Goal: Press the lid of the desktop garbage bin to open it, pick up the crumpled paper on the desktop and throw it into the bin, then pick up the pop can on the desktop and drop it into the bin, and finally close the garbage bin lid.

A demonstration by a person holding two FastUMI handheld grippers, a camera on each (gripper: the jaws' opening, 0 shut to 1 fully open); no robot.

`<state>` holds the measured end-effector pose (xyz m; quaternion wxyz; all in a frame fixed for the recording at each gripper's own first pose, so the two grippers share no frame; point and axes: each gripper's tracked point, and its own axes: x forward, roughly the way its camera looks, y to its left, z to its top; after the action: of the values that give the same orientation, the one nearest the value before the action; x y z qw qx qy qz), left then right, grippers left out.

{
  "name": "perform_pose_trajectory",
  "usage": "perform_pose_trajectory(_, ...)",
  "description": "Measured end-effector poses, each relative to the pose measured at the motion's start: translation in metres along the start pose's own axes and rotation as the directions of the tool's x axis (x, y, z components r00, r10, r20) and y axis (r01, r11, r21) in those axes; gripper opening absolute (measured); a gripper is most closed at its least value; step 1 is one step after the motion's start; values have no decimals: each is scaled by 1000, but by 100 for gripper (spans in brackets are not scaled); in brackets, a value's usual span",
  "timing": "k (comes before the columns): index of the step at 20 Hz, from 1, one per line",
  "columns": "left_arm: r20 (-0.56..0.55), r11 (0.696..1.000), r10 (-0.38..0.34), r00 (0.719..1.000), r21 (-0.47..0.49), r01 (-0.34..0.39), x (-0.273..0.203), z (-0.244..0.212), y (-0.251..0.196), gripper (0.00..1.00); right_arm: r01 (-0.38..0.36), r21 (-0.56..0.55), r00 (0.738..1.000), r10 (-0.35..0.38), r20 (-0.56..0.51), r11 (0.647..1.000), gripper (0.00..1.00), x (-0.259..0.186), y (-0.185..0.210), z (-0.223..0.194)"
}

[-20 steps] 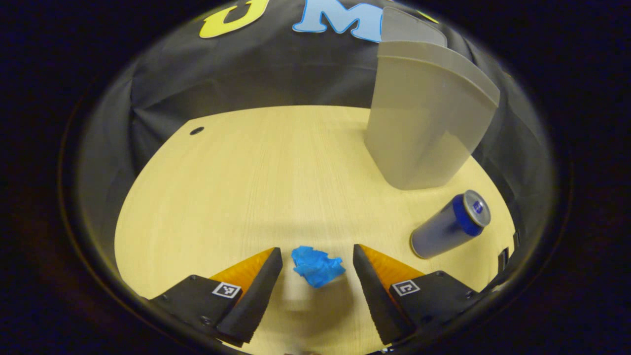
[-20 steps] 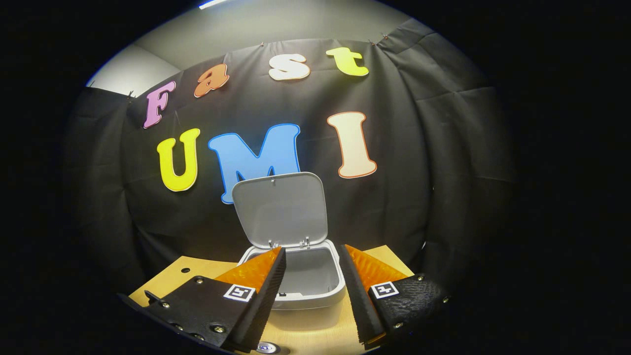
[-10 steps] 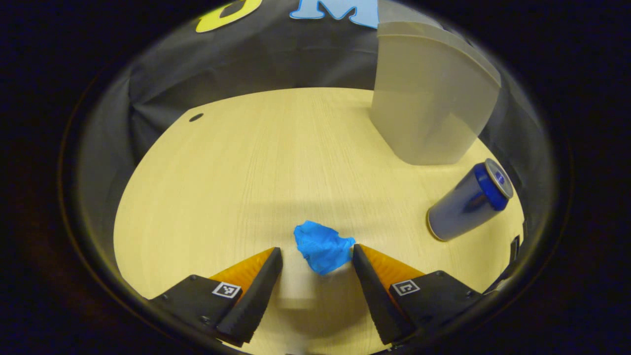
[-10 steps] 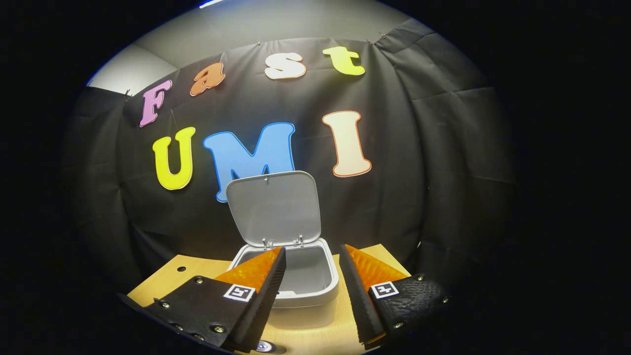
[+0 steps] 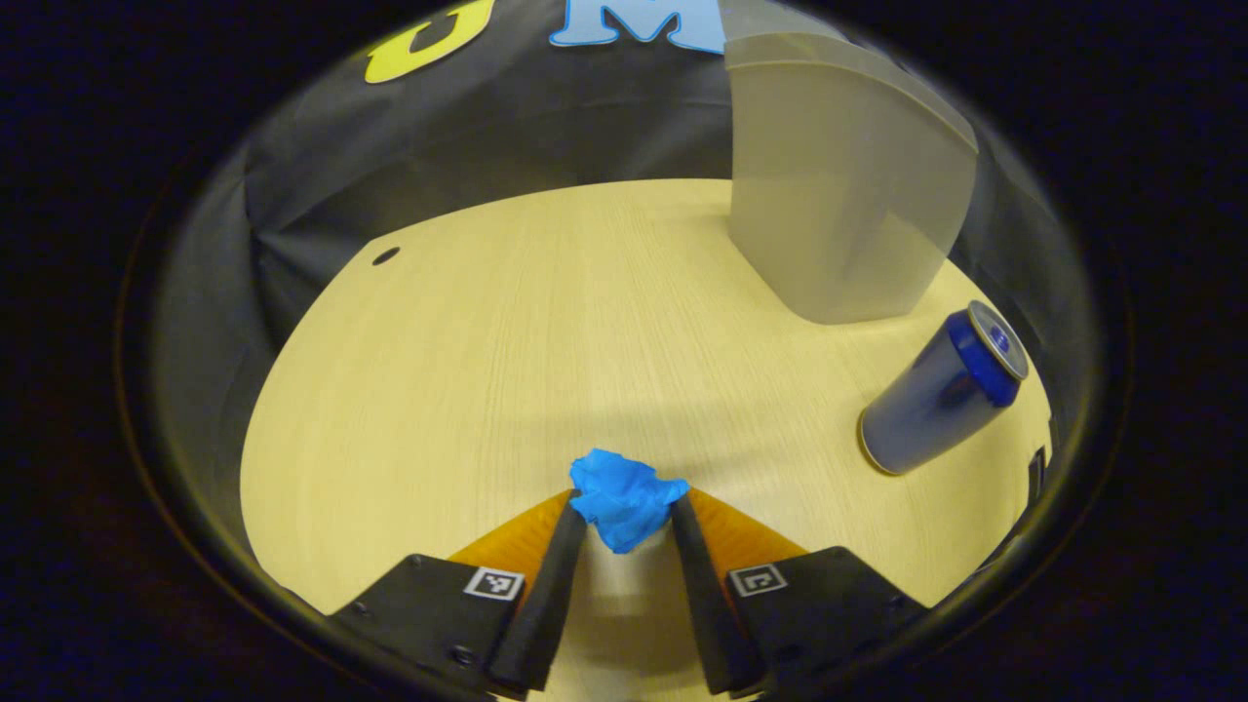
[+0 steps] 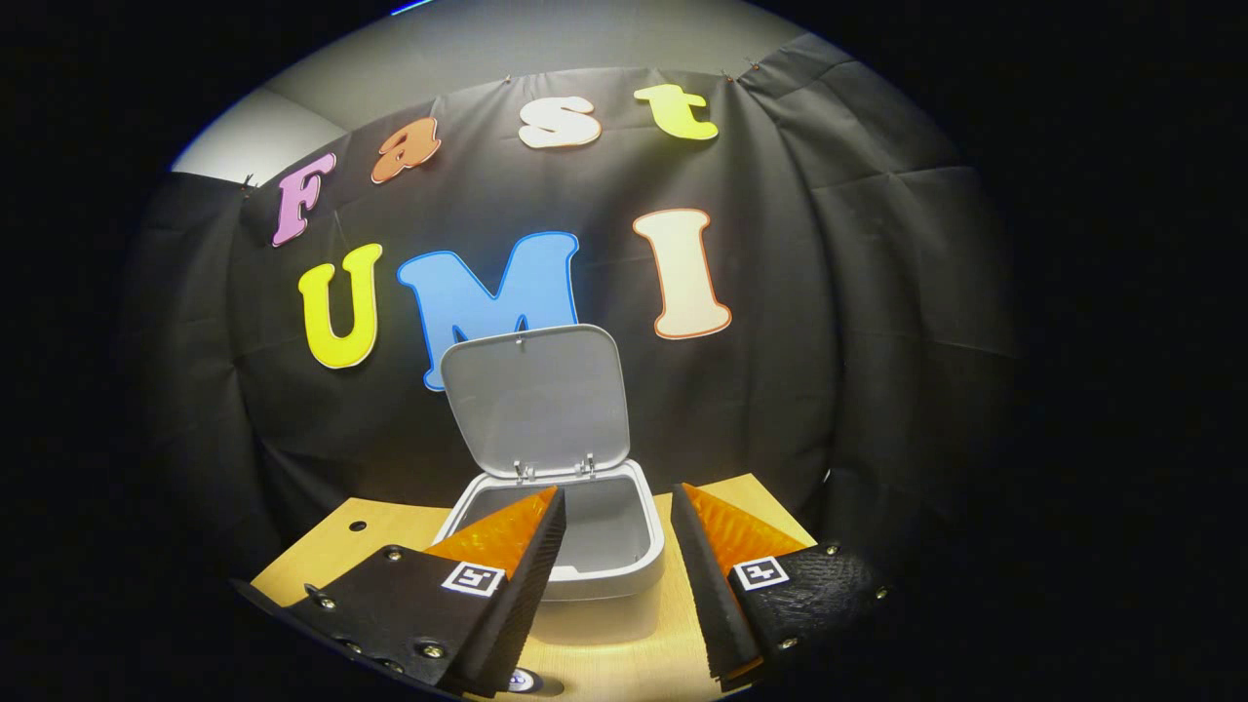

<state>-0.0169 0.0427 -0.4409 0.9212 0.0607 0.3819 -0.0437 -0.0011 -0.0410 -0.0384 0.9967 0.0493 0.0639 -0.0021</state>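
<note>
The blue crumpled paper (image 5: 624, 499) lies low in the left gripper view on the pale wooden table (image 5: 546, 322). My left gripper (image 5: 626, 509) is shut on it, one fingertip pressing each side. The blue pop can (image 5: 941, 392) stands at the right, apart from the gripper. Behind it rises the grey garbage bin (image 5: 843, 205). In the right gripper view the bin (image 6: 595, 583) has its lid (image 6: 534, 402) raised upright, and its inside looks bare. My right gripper (image 6: 619, 495) hovers open above and in front of the bin's mouth, holding nothing.
A small round hole (image 5: 385, 255) marks the table's far left corner. Black cloth walls close off the back and the sides. A broad stretch of bare wood lies between the paper and the bin.
My left fingers have closed from wide apart onto the blue paper. The right gripper has drifted slightly, so the bin sits a little higher and further left in its view.
</note>
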Motion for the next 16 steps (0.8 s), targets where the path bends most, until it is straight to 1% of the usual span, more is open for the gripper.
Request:
perform_pose_trajectory(1, 3, 1000, 0, 1000, 6, 0, 1, 2, 1, 51, 0, -1, 1000, 0, -2, 1000, 71, 0, -1, -2)
perform_pose_trajectory(2, -1, 1000, -1, 1000, 10, 1, 1, 2, 1, 49, 0, -2, 1000, 0, -4, 1000, 71, 1, -1, -2)
perform_pose_trajectory(5, 28, 1000, 5, 1000, 22, -6, -2, 11, 3, 50, 0, -4, 1000, 0, -5, 1000, 71, 1, -2, -3)
perform_pose_trajectory(8, 74, 999, 10, 997, 29, -12, -16, 34, 7, 48, 1, 2, 1000, -1, -5, 1000, 71, 4, -3, -3)
perform_pose_trajectory(10, 123, 999, 10, 992, 33, -15, -30, 61, 12, 49, -4, 8, 1000, 4, -7, 1000, 71, 4, -2, -6)
perform_pose_trajectory(11, 150, 999, 10, 989, 36, -15, -38, 78, 14, 48, -6, 10, 1000, 6, -9, 1000, 71, 5, -1, -8)
perform_pose_trajectory(12, 174, 999, 7, 985, 40, -14, -46, 95, 15, 50, -8, 13, 1000, 8, -11, 1000, 71, 5, -1, -9)
perform_pose_trajectory(15, 255, 999, -14, 967, 49, 2, -73, 149, 11, 46, -14, 25, 1000, 14, -15, 1000, 71, 5, 1, -14)
perform_pose_trajectory(16, 282, 998, -23, 959, 55, 8, -84, 167, 8, 48, -15, 30, 1000, 16, -17, 999, 76, 4, 2, -14)
